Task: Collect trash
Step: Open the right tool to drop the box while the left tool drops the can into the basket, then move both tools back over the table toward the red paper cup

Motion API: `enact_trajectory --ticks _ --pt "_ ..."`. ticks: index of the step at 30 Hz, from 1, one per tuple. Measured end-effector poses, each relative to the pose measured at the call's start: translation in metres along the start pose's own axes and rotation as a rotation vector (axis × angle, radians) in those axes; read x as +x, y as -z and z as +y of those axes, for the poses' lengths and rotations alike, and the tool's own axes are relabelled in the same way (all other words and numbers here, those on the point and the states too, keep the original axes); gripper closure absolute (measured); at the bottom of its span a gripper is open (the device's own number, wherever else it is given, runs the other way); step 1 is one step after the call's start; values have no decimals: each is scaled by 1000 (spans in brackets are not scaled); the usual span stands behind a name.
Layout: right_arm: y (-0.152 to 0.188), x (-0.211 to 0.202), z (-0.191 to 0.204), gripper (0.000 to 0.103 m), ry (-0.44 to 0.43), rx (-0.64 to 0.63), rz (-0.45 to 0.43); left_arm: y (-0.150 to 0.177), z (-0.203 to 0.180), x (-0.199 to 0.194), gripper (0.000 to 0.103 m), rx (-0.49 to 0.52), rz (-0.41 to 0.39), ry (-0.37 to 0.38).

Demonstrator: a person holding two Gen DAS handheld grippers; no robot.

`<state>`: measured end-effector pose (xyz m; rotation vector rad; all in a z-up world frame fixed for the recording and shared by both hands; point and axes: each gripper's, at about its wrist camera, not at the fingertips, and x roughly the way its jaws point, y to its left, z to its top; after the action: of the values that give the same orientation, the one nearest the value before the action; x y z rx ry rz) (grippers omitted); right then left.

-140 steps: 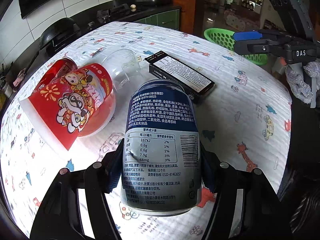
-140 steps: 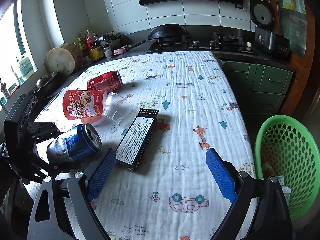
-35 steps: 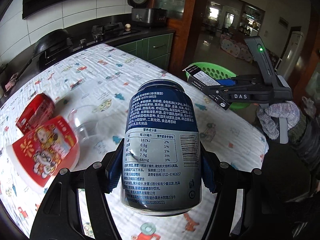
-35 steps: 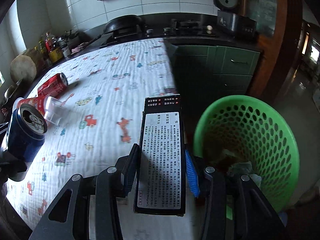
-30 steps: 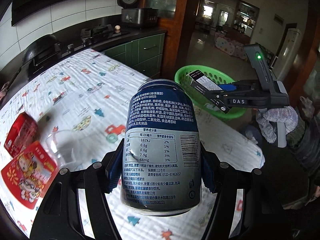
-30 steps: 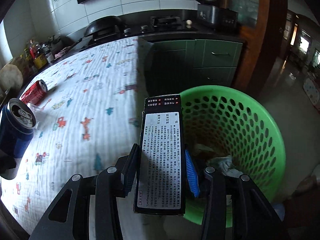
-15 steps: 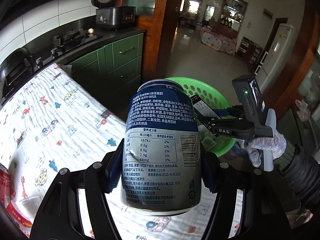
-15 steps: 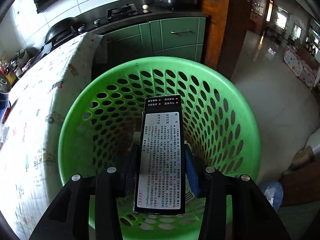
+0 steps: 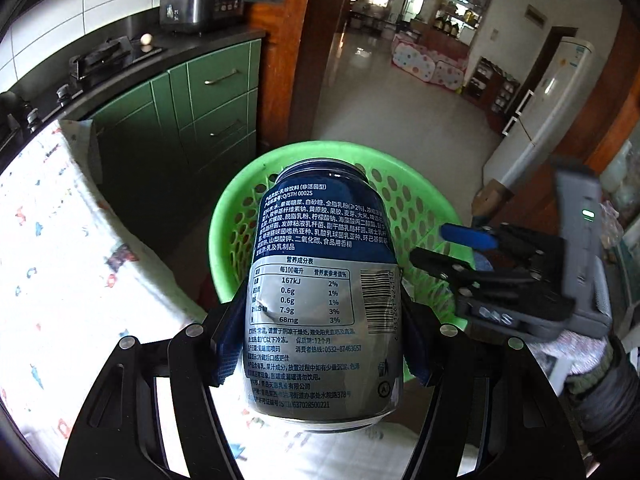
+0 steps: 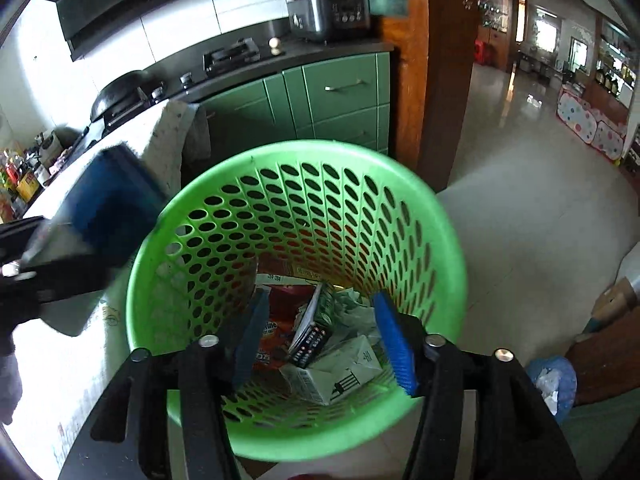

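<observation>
With the right gripper [image 10: 324,336] jaws opening, empty, over the green basket [image 10: 444,248], the black box [image 10: 310,338] seemingly inside, the left gripper [image 9: 320,344] pinching the blue can [image 9: 322,300] should centre over its twelve-o'clock rim before releasing.

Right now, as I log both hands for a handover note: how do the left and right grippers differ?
The left gripper is shut on the blue can; the right gripper holds nothing and is opening. The left holds short of the green basket; the right hangs over its mouth, above the dropped black box. Both point down toward the basket.
</observation>
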<state>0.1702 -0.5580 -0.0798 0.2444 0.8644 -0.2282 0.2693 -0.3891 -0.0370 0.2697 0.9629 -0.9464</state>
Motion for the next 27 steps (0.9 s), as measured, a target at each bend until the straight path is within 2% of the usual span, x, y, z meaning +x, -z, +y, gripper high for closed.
enact_trajectory --ticks 7,14,16,21,27 --pt "8 -27 -7 38 2 29 -59 -4 -12 29 38 -45 37 25" --pt "14 -42 -1 29 16 21 -89 2 -10 32 37 -60 35 33" --pt "15 -45 3 26 15 21 -96 3 -7 25 30 -68 12 40" --pt "17 -55 12 26 4 16 -114 9 -5 6 29 -85 -23 45" --pt "15 -73 36 26 -28 -25 -141 29 0 -44 29 -83 -89 -14"
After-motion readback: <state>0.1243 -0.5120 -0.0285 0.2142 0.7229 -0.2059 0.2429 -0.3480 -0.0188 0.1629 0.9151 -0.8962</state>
